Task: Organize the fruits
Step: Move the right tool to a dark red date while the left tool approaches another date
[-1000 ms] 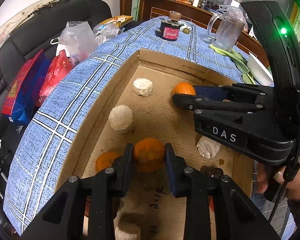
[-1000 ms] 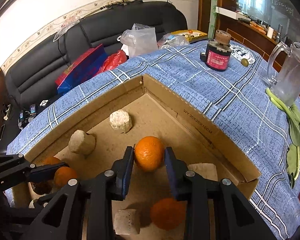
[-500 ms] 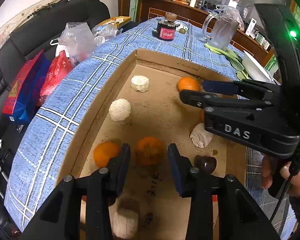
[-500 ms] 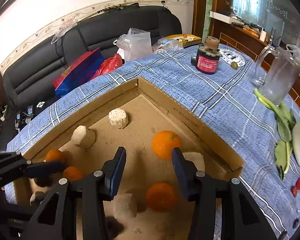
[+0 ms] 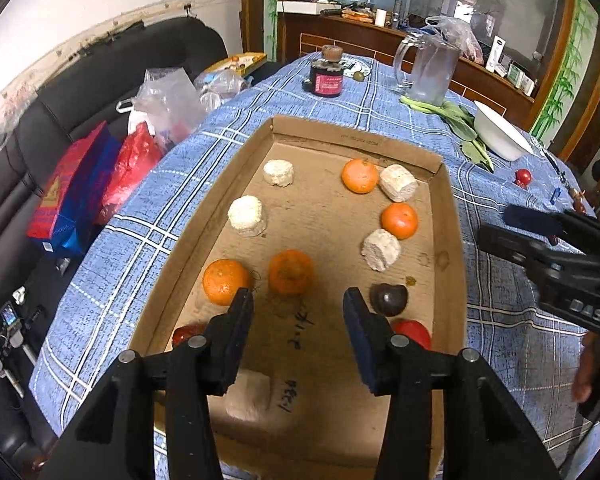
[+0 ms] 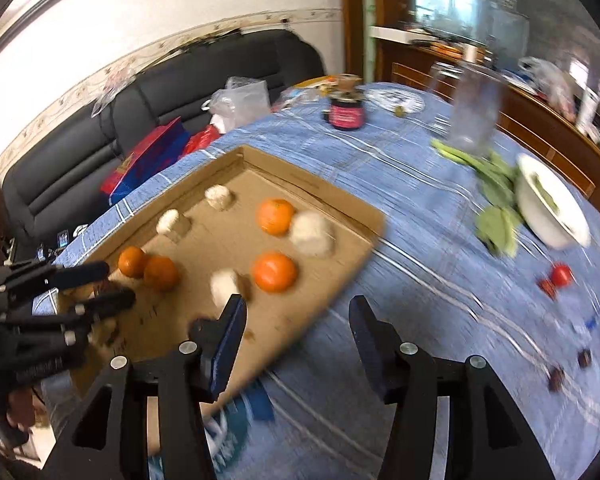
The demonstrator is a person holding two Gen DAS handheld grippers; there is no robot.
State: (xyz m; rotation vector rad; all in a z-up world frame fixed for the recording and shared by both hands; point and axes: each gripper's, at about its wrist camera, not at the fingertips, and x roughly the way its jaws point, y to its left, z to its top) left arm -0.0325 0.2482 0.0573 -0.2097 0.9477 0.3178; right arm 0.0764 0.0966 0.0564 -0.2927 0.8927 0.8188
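A shallow cardboard box (image 5: 447, 216) on the blue checked tablecloth holds several oranges, white foam cups, a dark round fruit (image 5: 389, 299) and red fruits (image 5: 411, 330). My left gripper (image 5: 299, 312) is open and empty, raised above the box just behind two oranges (image 5: 290, 271) (image 5: 225, 281). My right gripper (image 6: 298, 322) is open and empty, over the box's right edge (image 6: 356, 236) and the cloth; it shows at the right of the left wrist view (image 5: 540, 240). Two more oranges (image 6: 275, 216) (image 6: 275, 271) lie ahead of it.
On the cloth right of the box lie small red fruits (image 6: 561, 276), dark fruits (image 6: 584, 358), a white bowl (image 6: 548, 208) and green leaves (image 6: 496, 216). A glass jug (image 5: 430, 68) and a dark jar (image 5: 327, 78) stand further back. A black sofa with bags (image 5: 80, 184) lies left.
Both grippers opened and let go of their oranges, which now rest in the box. Both rose and pulled back; the right one swung right, out over the box edge.
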